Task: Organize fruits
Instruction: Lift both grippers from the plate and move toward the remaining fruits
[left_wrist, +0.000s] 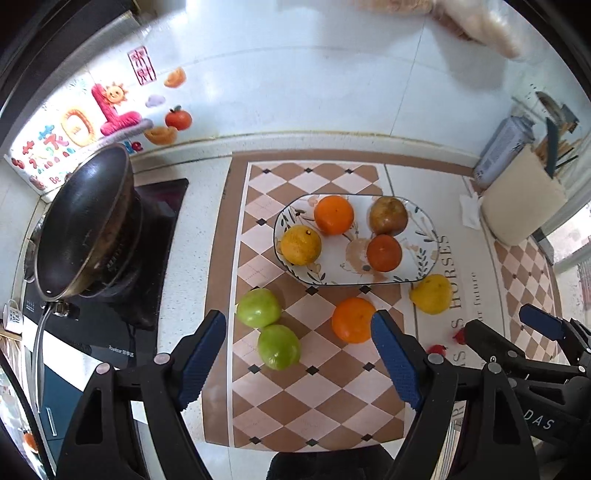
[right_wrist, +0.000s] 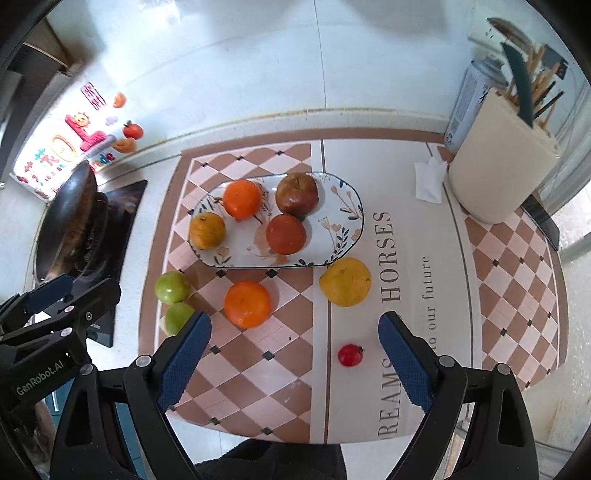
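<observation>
On my desk (right_wrist: 369, 454) lies a mat with brown and pink diamond pattern (right_wrist: 236, 373) and a pale middle band with printed words. At the far left I see a black round metal pan (left_wrist: 79, 225), tilted on a black flat cooktop (left_wrist: 110, 332). On the white tiled wall (left_wrist: 295, 74) behind it are colourful stickers (left_wrist: 79, 125). At the far right stands a cream round utensil holder (right_wrist: 498, 162), a grey spray can (right_wrist: 469, 99) just behind it, and a white folded tissue (right_wrist: 428, 181) beside it.
</observation>
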